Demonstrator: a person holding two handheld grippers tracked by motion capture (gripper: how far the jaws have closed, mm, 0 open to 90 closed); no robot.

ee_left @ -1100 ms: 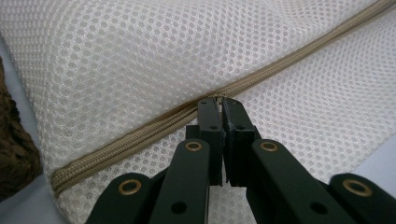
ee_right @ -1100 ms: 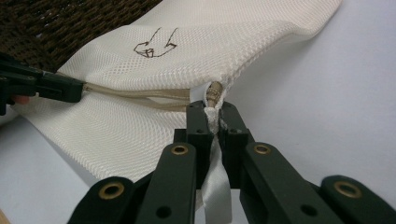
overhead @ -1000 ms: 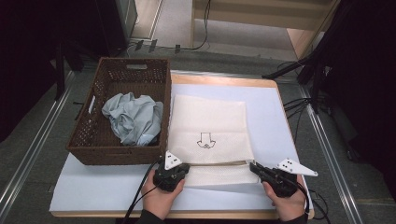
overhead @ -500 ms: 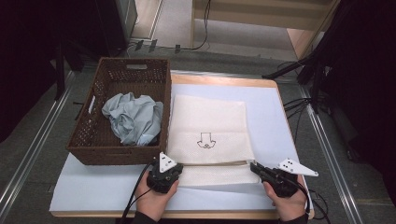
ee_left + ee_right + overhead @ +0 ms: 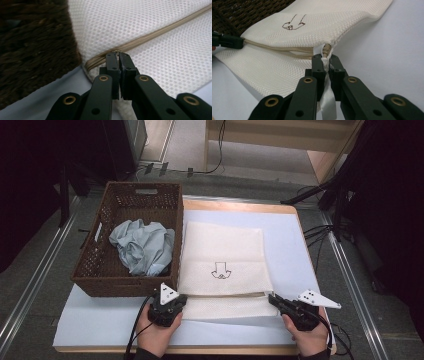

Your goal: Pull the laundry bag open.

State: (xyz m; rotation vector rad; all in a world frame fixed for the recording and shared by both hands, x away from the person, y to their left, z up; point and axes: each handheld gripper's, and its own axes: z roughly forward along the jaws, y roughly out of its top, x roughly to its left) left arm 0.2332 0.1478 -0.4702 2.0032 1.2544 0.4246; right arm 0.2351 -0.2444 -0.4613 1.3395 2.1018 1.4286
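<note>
A white mesh bag (image 5: 222,247) with a drawn arrow lies flat on the table, its beige zipper (image 5: 277,48) along the near edge. My left gripper (image 5: 176,299) is at the zipper's left end beside the basket. In the left gripper view its jaws (image 5: 117,53) are shut on the small zipper pull. My right gripper (image 5: 273,298) is at the bag's near right corner. Its jaws (image 5: 325,57) are shut on the white ribbon tab at the zipper's end. The left gripper (image 5: 227,41) also shows at the far left of the right gripper view.
A brown wicker basket (image 5: 125,287) stands left of the bag, touching it, with a crumpled blue-grey cloth (image 5: 142,245) inside. A pale blue mat (image 5: 292,240) covers the wooden table. Cables and dark floor lie beyond the table's edges.
My left gripper has slid left along the bag's near edge, toward the basket's corner. The right gripper and the bag's right corner have stayed put.
</note>
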